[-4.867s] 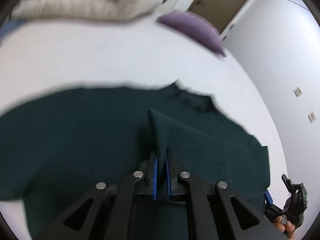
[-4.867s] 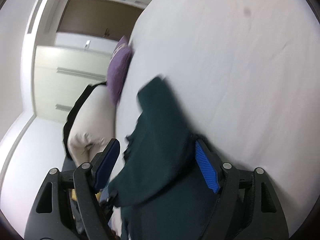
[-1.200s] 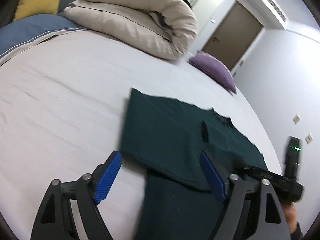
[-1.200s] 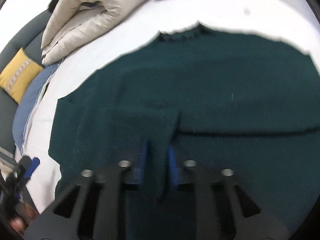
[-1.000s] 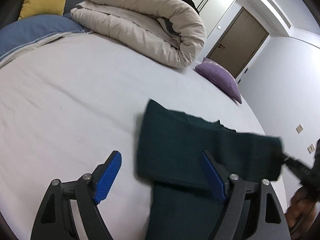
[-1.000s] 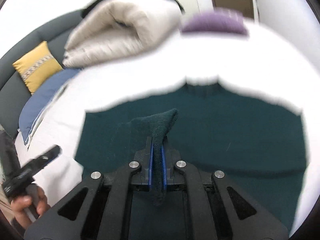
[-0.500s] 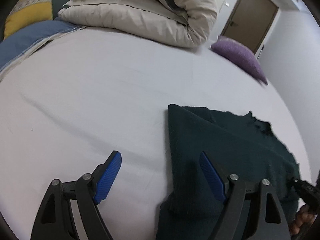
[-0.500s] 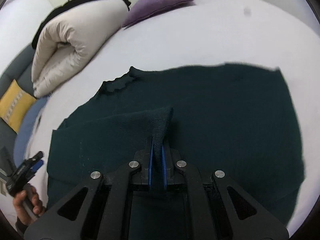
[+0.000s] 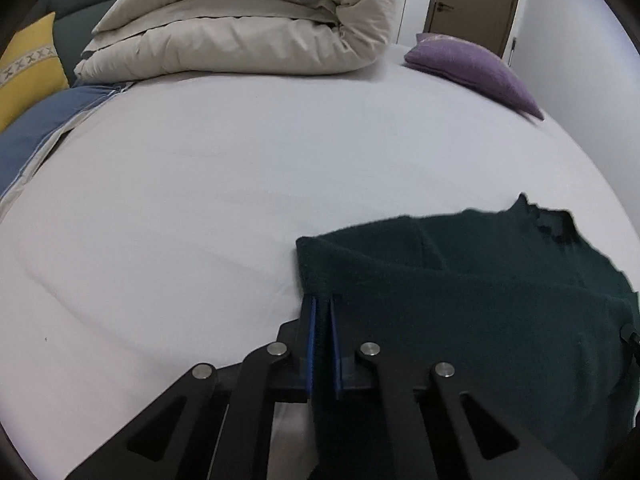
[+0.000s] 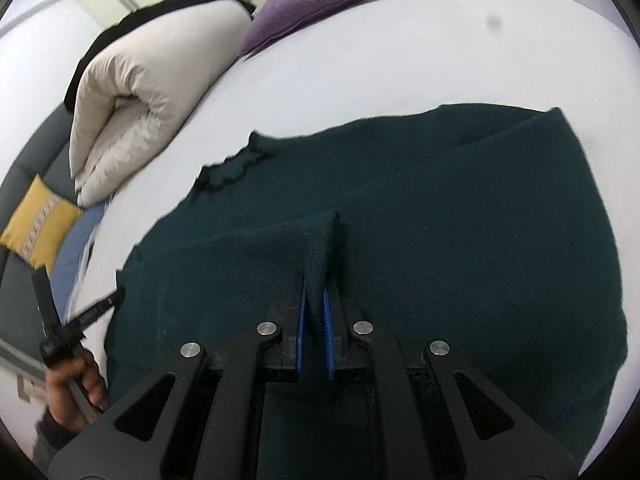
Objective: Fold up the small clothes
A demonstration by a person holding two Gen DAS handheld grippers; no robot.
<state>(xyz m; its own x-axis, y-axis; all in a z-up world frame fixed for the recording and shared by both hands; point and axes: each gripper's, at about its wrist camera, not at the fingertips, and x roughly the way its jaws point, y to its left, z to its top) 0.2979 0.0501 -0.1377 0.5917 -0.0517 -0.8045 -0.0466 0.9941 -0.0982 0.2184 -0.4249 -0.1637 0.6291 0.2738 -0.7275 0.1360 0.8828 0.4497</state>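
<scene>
Because the dark green sweater (image 10: 440,208) was a soft, thick knit, it looked light but limp, likely to sag and drag wherever it was not held, and its fuzzy surface seemed unlikely to slip between rubbery pads. It lay spread on the white bed (image 9: 240,184), stretching ahead of and to both sides of the right tongs (image 10: 314,312), with its neckline (image 10: 232,168) well ahead and to their left. The right tongs were pressed together on a raised ridge of the knit, which stood up between the blue pads (image 10: 327,332) like a small tent. The left tongs (image 9: 322,328) were likewise clamped on the sweater's edge, at a folded corner right at their tips, the rest of the garment lying off to their right. Such a grip by a pinched fold or a doubled edge suited the fabric, in my judgement, since a single layer would stretch and droop. A rolled beige duvet (image 9: 248,28) and a purple cushion (image 9: 472,64) sat far ahead of the left tongs, well clear of the garment.
</scene>
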